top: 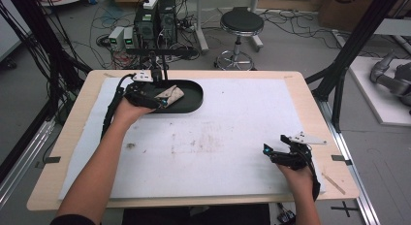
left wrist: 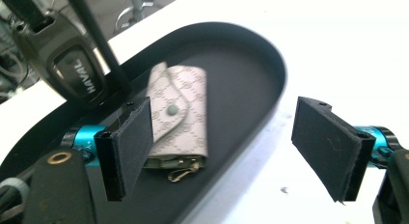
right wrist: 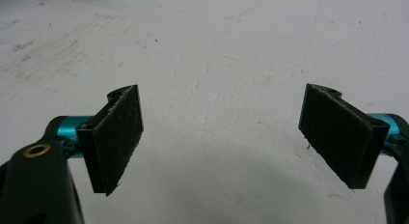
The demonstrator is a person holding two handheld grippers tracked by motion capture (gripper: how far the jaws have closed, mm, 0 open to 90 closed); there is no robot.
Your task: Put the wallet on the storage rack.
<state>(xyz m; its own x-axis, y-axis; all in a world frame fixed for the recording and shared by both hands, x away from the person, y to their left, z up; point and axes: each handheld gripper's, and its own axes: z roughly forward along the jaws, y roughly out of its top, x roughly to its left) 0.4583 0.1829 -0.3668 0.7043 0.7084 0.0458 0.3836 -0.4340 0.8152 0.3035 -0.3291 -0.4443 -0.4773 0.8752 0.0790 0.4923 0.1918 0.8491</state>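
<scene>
Black oval tray point(left wrist: 260, 55) at the table's far left holds a beige patterned key pouch point(left wrist: 181, 113), lying flat with its clasp showing. Above it, the left gripper point(left wrist: 222, 147) gapes wide, gripping nothing. The right gripper point(right wrist: 222, 137) hovers empty and wide open over the white mat point(right wrist: 217, 50).

A small beige key pouch point(left wrist: 181, 113) with a brown diamond-lattice print lies flat in a black oval tray point(left wrist: 260, 60), left of centre in the left gripper view, its long side running up and down the frame. Its flap is folded over and closed with a single round snap at mid-length, and a brass-coloured clasp pokes out of its lower end onto the tray floor. In the high view the pouch point(top: 173, 93) sits in the upper left of the frame, inside the left half of the tray point(top: 194, 96).
</scene>
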